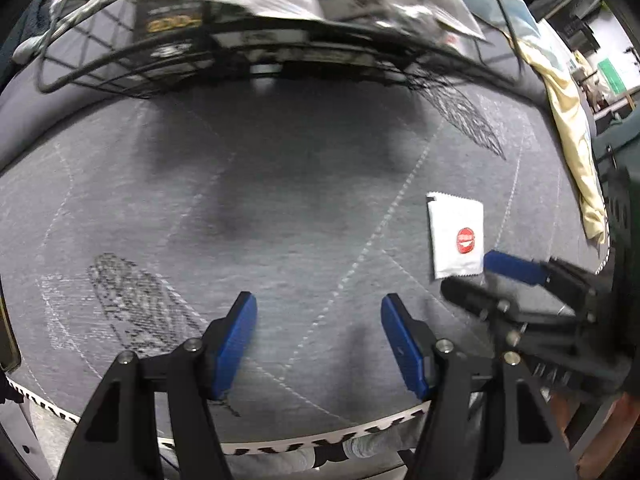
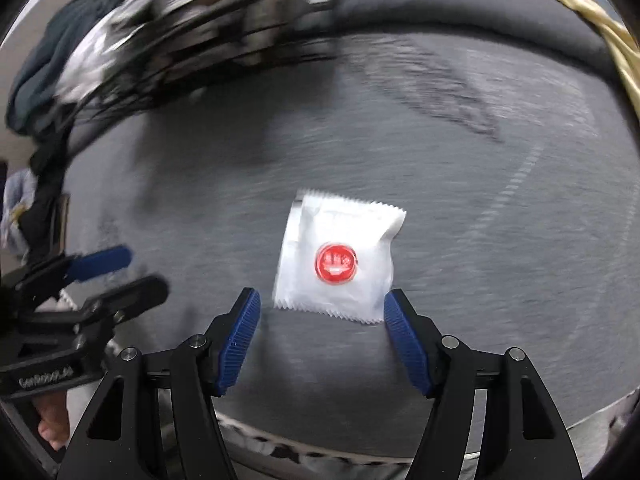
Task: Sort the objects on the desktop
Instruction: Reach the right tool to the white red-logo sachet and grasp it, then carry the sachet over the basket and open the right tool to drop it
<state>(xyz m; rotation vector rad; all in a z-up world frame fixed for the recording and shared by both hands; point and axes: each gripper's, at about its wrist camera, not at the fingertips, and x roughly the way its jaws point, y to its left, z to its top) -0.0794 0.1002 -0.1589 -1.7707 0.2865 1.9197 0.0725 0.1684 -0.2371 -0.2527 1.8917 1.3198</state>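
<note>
White packet (image 2: 339,258) lies flat just ahead of the right gripper (image 2: 322,312), fingers open, nothing held; left gripper (image 1: 319,314) open, farther off.

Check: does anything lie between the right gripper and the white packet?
Nothing: in the right wrist view, only bare grey cloth separates the open right gripper from the packet.

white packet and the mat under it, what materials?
White packet: likely plastic or foil-laminate film, slightly glossy, with crimped zigzag edges and a printed red round logo. Grey mat: looks like woven fabric, matte, with visible weave texture and dashed stitch lines.
</note>
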